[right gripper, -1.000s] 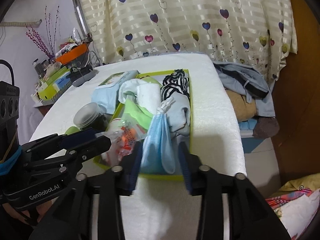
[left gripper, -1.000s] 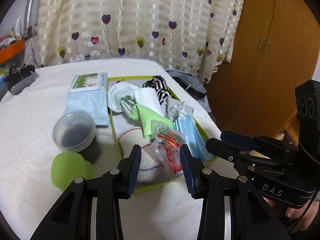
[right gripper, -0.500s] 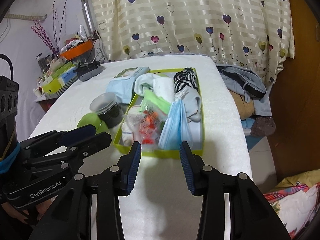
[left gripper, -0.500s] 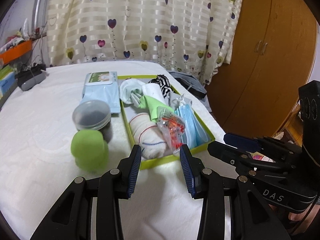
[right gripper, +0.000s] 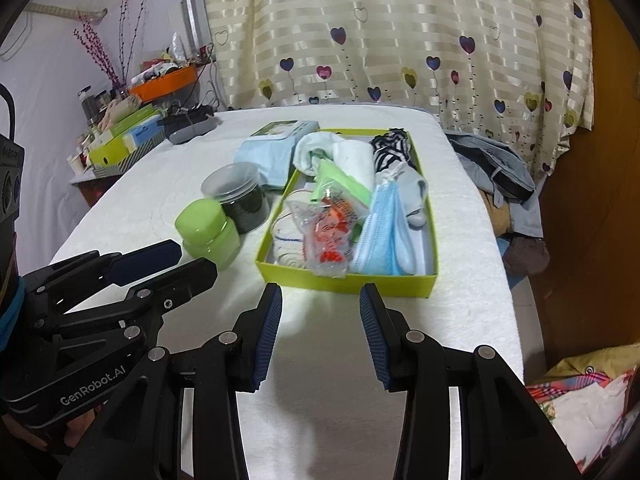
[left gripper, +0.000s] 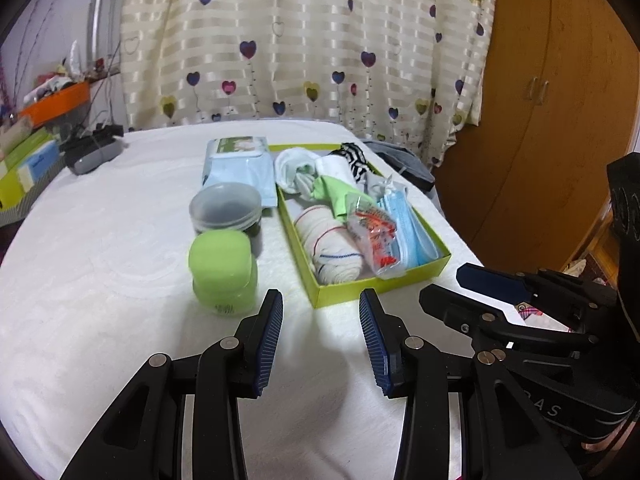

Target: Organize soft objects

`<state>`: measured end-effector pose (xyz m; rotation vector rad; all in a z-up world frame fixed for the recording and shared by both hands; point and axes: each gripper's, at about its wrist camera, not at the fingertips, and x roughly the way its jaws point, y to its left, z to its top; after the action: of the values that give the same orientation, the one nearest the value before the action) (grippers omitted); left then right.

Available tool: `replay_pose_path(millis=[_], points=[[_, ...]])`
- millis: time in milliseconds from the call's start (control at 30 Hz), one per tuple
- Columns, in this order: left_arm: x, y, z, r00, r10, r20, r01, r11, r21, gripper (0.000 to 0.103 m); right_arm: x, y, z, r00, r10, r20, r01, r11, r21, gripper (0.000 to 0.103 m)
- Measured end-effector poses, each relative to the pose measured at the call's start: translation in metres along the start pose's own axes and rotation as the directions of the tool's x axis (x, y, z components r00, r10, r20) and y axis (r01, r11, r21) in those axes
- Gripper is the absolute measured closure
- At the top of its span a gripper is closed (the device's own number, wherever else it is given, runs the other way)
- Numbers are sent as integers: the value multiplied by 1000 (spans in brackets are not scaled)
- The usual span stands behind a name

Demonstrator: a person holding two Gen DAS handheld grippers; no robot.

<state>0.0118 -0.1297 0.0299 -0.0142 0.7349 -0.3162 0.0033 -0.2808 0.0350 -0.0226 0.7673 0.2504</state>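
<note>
Soft objects, status entry: both claws empty, all soft items lodged in the tray ahead.

Left gripper [left gripper: 320,336]: jaws apart, nothing between the pads, hovering over bare white tablecloth [left gripper: 100,280]. Right gripper [right gripper: 320,332]: jaws apart, likewise empty, over the same cloth just short of the tray's near wall. The two tools sit side by side, each visible in the other's view.

Next outward: yellow-green tray [right gripper: 344,280], near the grippers but not touched by either. Contents, front to back: clear packet with orange print [right gripper: 328,236]; stack of blue face masks [right gripper: 380,232]; rolled white cloth with red and blue stripes [left gripper: 332,244]; green cloth [left gripper: 336,192]; grey sock [right gripper: 416,196]; white socks [left gripper: 296,168]; black-and-white striped fabric [right gripper: 390,148].

Left of the tray, on the cloth: green-lidded jar [left gripper: 222,268], dark jar with clear lid [left gripper: 226,208], pale blue wipes pack [left gripper: 238,164] at the tray's far corner.

Progress, as judged: soft items appear gathered; the task looks at or near completion. Possible remainder: the wipes pack, if it counts as soft, and tidying the loosely heaped contents.
</note>
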Motion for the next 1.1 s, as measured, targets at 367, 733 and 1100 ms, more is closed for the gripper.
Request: replay_pose_path(millis=[367, 733, 1100], points=[[6, 11, -6, 997, 70, -19, -71, 997, -14, 64, 9, 9, -5, 1000, 6, -25, -6, 1000, -7, 56], [8, 11, -7, 996, 84, -30, -84, 996, -10, 64, 11, 9, -5, 999, -2, -38, 2, 1000, -12, 55], [11, 10, -8, 994, 97, -40, -97, 995, 1, 64, 14, 10, -5, 999, 4, -48, -4, 1000, -16, 55]])
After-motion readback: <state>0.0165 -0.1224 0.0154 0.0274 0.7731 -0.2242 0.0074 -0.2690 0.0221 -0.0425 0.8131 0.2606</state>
